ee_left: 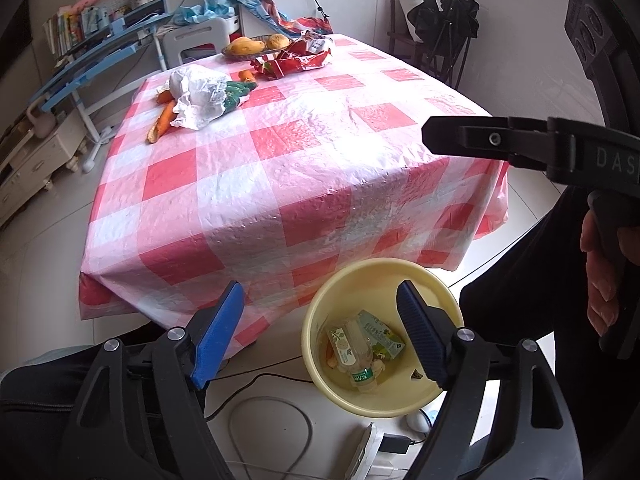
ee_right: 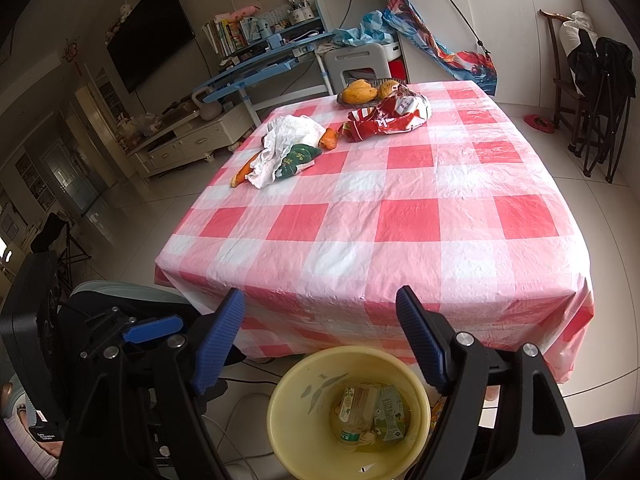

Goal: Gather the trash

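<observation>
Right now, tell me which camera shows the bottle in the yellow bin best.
The left wrist view: the bottle lies unobstructed in the bin. The right wrist view also shows it, but smaller and darker at the frame's bottom edge.

Left gripper (ee_left: pixel 320 332): jaws held wide apart, nothing between the blue pads (ee_left: pixel 218 334); pointed steeply downward; black linkage arms spread at 7 and 5 o'clock in its own view. In the right wrist view it is seen at 8 o'clock, one blue pad facing up.

Right gripper (ee_right: pixel 320 338): jaws likewise held wide apart, nothing gripped; tilted downward; blue pads (ee_right: pixel 422 340) ribbed. In the left wrist view one black finger is seen at 3 o'clock, extended level toward the centre.

Right hand (ee_left: pixel 600 276): wrapped around the black handle, fingers curled, at 4 o'clock in the left wrist view.
</observation>
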The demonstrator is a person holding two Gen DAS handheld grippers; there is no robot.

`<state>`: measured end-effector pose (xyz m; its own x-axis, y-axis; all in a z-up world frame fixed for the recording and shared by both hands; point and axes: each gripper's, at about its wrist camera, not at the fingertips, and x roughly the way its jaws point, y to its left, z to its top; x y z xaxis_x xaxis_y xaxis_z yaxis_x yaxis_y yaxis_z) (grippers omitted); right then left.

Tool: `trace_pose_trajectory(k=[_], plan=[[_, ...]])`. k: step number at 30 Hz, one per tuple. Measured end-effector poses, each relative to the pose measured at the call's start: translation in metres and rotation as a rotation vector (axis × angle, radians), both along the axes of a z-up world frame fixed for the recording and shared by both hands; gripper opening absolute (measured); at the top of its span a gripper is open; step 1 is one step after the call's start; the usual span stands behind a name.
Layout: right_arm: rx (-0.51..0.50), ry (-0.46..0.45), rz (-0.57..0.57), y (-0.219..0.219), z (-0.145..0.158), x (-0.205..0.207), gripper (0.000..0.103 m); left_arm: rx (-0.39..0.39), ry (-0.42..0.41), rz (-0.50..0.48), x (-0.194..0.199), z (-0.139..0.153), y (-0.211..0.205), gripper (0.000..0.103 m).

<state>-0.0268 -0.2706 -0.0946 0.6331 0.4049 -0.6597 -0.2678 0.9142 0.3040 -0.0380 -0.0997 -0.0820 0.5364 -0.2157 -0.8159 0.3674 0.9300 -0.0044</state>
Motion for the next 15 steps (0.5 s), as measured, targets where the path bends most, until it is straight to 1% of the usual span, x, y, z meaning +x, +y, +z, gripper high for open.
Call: trace_pose_trajectory(k=[15], plan=[[-0.003,0.003,0.002,0.0014,-0.0025,-0.0015,0.077,0.003,0.0,0.022,0.0022,-0.0007,0.0022,0.077]])
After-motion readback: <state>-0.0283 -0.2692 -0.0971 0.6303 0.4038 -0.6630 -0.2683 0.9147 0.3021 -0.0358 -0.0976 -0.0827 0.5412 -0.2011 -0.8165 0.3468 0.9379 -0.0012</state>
